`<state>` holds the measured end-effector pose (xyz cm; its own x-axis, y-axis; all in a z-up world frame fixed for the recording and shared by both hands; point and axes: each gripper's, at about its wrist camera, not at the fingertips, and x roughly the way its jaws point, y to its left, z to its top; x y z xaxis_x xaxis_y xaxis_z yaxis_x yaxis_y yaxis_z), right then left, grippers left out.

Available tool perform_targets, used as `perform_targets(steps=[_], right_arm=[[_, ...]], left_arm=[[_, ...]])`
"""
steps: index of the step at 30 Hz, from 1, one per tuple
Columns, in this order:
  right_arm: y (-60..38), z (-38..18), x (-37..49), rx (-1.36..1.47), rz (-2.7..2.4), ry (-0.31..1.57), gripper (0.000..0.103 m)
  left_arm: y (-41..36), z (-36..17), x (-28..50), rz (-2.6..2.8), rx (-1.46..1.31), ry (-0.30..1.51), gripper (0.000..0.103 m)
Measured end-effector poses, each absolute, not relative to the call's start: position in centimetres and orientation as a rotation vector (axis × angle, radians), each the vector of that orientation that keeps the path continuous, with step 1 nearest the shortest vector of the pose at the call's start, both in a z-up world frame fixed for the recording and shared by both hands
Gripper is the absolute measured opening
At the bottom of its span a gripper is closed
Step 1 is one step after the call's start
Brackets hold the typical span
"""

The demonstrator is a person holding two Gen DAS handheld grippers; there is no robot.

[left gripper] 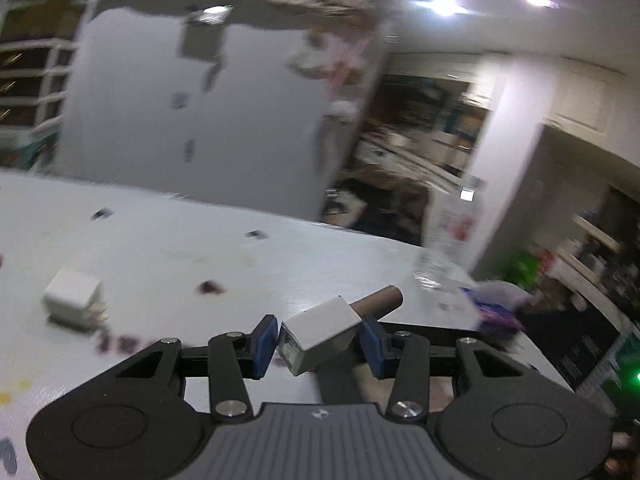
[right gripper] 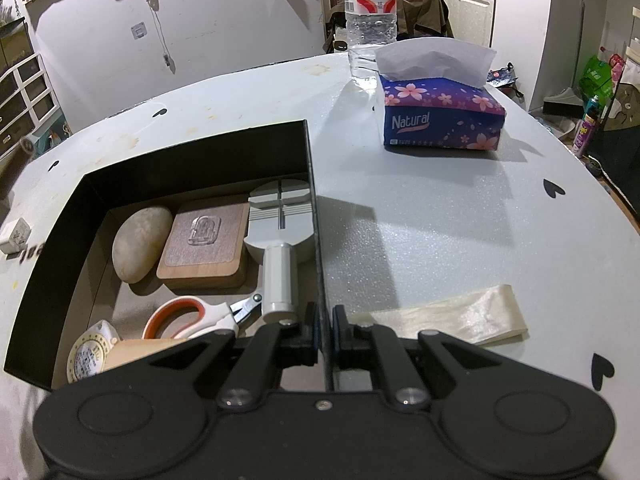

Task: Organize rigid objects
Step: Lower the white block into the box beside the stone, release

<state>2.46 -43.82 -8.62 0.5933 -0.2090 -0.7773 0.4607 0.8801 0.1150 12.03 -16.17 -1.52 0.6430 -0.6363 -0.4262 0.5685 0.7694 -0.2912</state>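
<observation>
In the left wrist view my left gripper point(left gripper: 320, 340) is shut on a small grey block with a brown cylindrical stem point(left gripper: 324, 322), held tilted above the white table point(left gripper: 168, 248). The view is blurred. A white cube-shaped plug point(left gripper: 74, 298) lies on the table to the left. In the right wrist view my right gripper point(right gripper: 324, 330) is shut on the right wall of an open black box point(right gripper: 312, 184). Inside the box lie a smooth stone point(right gripper: 140, 242), a wooden square with a clear hook point(right gripper: 204, 246), a grey handled tool point(right gripper: 280, 240), orange-handled scissors point(right gripper: 188, 316) and a tape roll point(right gripper: 86, 356).
A blue flowered tissue box point(right gripper: 440, 116) and a clear water bottle point(right gripper: 370, 20) stand at the table's far side. A cream strip point(right gripper: 448, 314) lies right of my right gripper. The white plug point(right gripper: 15, 235) sits left of the box. Room clutter lies beyond the table's edges.
</observation>
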Motion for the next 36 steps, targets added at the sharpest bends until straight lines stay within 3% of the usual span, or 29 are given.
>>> perform_targets(steps=[14,23,28,36], right_arm=[[-44.0,-8.8,2.4,0.336,-0.393,0.844,0.009],[-44.1,-8.8,2.3,0.339,-0.389,0.84,0.009],[-44.1,-8.8,2.3,0.34,-0.388,0.839,0.009],[-44.1,-8.8,2.3,0.339,-0.389,0.839,0.01]], left_arm=[[-24.3,-3.1,8.7,-0.884,0.37,0.57,0.044],[-25.5,-4.6,8.4,-0.884,0.506,0.598,0.043],[-25.2,-4.1,8.3,-0.889,0.483,0.582,0.057],[-25.3,-4.0,8.1,-0.9,0.485,0.586,0.059]])
